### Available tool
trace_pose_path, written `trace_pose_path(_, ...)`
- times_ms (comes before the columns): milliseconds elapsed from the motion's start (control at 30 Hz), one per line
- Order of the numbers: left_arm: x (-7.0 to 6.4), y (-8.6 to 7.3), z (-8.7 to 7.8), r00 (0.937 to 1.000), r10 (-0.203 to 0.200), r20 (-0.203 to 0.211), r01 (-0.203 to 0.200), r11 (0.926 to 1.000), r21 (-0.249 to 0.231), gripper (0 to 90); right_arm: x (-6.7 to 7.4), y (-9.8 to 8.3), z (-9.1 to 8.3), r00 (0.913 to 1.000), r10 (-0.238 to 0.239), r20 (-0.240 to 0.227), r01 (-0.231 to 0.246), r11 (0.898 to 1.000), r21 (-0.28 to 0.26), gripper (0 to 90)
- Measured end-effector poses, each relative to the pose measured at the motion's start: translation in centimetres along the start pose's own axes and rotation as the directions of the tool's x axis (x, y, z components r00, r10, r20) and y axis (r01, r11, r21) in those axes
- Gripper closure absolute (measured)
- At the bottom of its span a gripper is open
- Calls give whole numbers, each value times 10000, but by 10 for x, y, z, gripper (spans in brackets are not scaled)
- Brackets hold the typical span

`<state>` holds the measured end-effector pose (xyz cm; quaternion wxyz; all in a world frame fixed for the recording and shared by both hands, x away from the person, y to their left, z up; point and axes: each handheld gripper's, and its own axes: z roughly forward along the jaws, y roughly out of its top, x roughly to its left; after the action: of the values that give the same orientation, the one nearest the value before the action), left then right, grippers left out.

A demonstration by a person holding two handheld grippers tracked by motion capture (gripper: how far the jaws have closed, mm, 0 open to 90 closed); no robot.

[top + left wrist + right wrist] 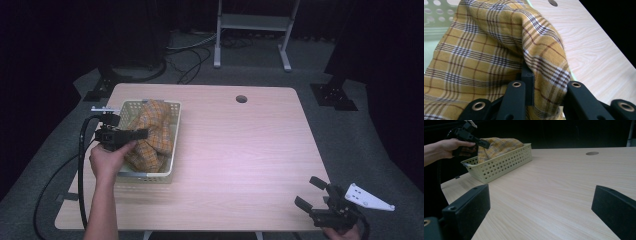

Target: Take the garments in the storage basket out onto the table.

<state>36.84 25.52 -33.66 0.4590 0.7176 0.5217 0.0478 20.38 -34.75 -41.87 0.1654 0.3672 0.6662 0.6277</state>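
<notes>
Plaid cloth (150, 135) lies in the basket (176, 131) on the counter (250, 150). Left hand-held gripper (142, 133) is clamped on a fold; right hand-held gripper (311, 192) is held apart. Cloth should be lifted straight up, so the basket is not dragged.

Left forearm: comes in from the bottom edge of the high view and runs up and slightly rightward, bare to the wrist.
Left hand (107, 161): wrapped around the rear body of its tool, knuckles up, fingers curled over the far side.
Left gripper (141, 133): held about level, pointing to the right in the high view; jaws drawn together, pinching a fold of fabric between them.
Left cable: trails from the tool's back in a loop down past the forearm.
Right hand (341, 233): barely inside the bottom edge, low at the near right corner.
Right gripper (311, 193): aimed up and left across the table; jaws spread wide with nothing between them.
Grey plate: sits on the right tool's top.
</notes>
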Motion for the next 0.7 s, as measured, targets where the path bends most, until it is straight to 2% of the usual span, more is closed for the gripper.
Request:
trace_pose_path(100, 2, -3, -6, 9992, -267, 298, 279, 9988, -395, 783, 1, 0, 1, 10000, -27, -9, 27, 10000, 1, 18)
trace_pose_path(200, 5, -6, -12, 9963, -509, 696, 568, 9947, -861, 782, 1, 0, 1, 10000, -41, -9, 41, 10000, -10, 18)
trace_pose_path(233, 5, -8, -14, 9940, -682, 857, 771, 9914, -1057, 782, 1, 0, 0, 10000, -15, -8, 15, 10000, -15, 18)
trace_pose_path(433, 3, -9, -26, 9832, -963, 1553, 1237, 9763, -1776, 782, 1, 1, 1, 10000, -26, 6, 26, 10000, -17, 18)
trace_pose_path(533, 1, -10, -32, 9791, -990, 1775, 1354, 9691, -2063, 782, 1, 0, 1, 10000, -44, 12, 44, 10000, -18, 18)
trace_pose_path(700, -3, -13, -40, 9773, -889, 1924, 1351, 9608, -2420, 781, 2, 1, 0, 10000, -36, 8, 36, 10000, -22, 18)
